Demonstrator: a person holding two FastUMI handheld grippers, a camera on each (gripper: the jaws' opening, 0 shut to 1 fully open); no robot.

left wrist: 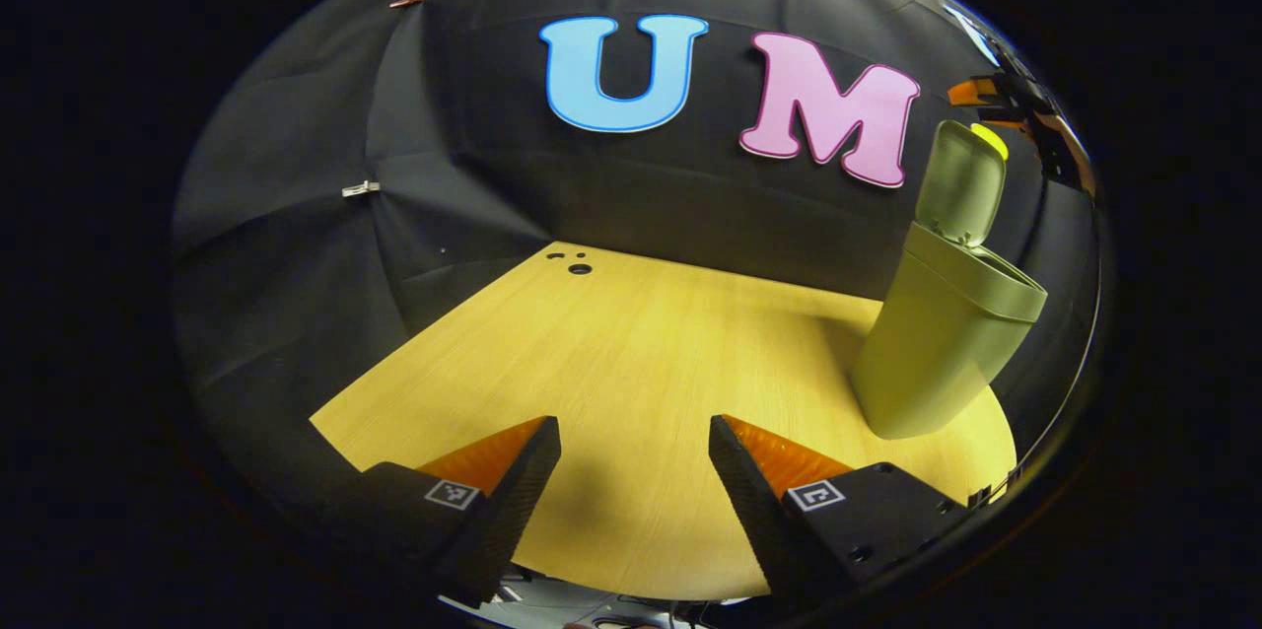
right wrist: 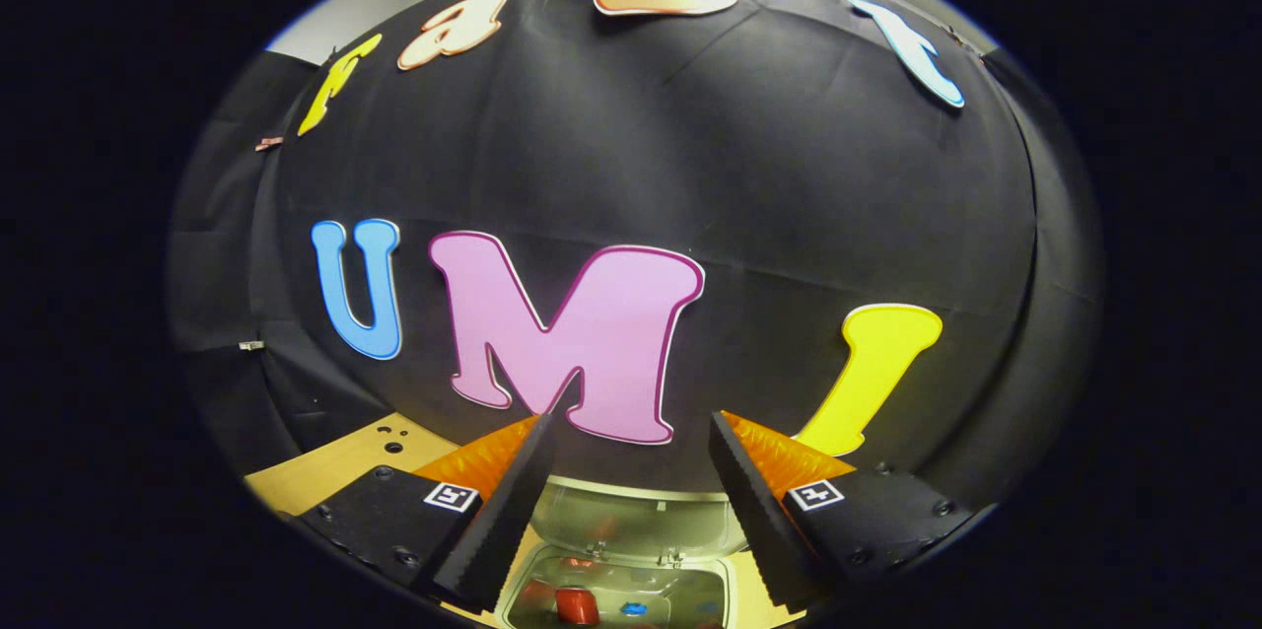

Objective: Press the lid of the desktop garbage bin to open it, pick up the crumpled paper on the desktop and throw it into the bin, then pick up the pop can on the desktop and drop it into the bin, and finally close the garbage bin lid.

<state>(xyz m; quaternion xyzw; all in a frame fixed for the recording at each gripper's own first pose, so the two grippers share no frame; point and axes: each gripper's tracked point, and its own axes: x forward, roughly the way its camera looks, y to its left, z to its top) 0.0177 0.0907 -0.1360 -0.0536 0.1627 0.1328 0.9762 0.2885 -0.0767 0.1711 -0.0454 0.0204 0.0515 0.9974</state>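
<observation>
The olive-green bin [left wrist: 937, 353] stands on the right side of the wooden table [left wrist: 631, 363], its lid [left wrist: 961, 180] tipped up and open. My left gripper [left wrist: 633, 424] hovers low over the table to the left of the bin, open, with nothing between its fingers. Part of my right gripper [left wrist: 1020, 111] shows high above the lid. In the right gripper view I look down into the bin's mouth [right wrist: 710, 599]. A red pop can [right wrist: 577, 604] lies inside, below the raised lid [right wrist: 641, 523]. My right gripper [right wrist: 631, 418] is open and holds nothing above the opening.
Small round holes [left wrist: 577, 266] mark the table's far left corner. The black cloth wall [left wrist: 641, 195] closes off the back and left. The table's left edge [left wrist: 414, 353] runs diagonally toward me.
</observation>
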